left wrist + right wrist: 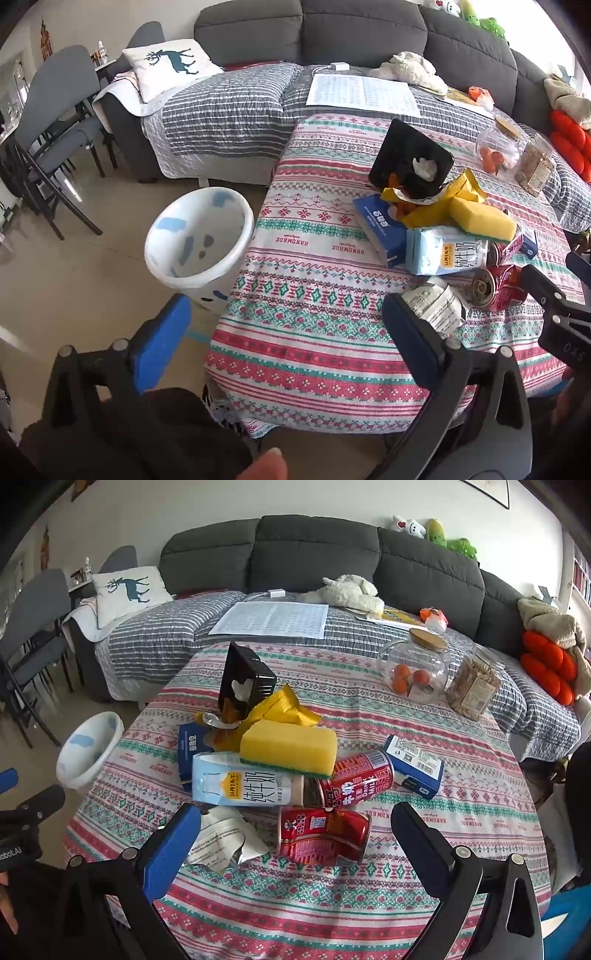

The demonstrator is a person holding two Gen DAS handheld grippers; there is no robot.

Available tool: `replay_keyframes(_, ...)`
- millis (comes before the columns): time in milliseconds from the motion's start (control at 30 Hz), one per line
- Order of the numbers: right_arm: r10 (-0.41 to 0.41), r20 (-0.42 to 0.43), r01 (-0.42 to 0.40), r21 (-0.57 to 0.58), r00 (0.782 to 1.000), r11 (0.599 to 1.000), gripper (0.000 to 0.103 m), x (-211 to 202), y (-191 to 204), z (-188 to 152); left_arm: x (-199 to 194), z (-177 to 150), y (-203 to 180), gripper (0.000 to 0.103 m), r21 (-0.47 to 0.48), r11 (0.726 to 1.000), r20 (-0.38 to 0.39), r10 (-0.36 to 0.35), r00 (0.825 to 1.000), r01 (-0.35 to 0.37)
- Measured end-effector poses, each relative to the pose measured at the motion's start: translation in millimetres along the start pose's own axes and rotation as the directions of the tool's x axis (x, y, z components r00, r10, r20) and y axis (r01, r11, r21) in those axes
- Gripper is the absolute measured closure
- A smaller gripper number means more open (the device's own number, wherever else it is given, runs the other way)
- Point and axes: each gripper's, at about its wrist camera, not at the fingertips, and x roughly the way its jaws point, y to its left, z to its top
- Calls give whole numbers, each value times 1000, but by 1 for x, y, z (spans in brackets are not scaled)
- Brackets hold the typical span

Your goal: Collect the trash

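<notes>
Right tool (295,834) open, red "Milk" can (354,777), "HANDMADE" tablecloth (295,249)

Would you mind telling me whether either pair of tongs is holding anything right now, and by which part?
Nothing is held. Both the left tongs and right tongs stand open above the table.

Near half of tablecloth (295,904) bare, free approach to the trash pile. Front row: crumpled paper (225,843) and red can (323,836), gap between them narrow. Sponge (290,749) stacked on milk carton (240,784), black tray (245,681) tilted behind. Glass jar (415,666) blocks far right. White bin (201,240) mouth unobstructed, floor around it clear.
</notes>
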Motion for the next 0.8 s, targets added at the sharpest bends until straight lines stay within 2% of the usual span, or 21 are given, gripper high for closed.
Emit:
replay_keyframes(33, 10, 7, -10, 9, 1000, 1000, 0, 0, -1, 0, 1, 1, -1, 1, 8, 1000, -29, 12, 999, -12)
replay_keyframes(267, 14, -8, -14, 21, 1000, 1000, 0, 0, 2, -2, -1, 4, 4, 1, -1, 1000, -10, 27, 1000, -27)
replay_keyframes(400, 46, -1, -46, 42, 999, 998, 0, 1, -3, 3, 1, 5, 4, 1, 2, 1000, -4, 30, 1000, -30)
replay_keyframes(800, 44, 4, -44, 16, 999, 999, 0, -1, 5, 4, 1, 1, 3, 1, 7, 999, 19, 40, 999, -40)
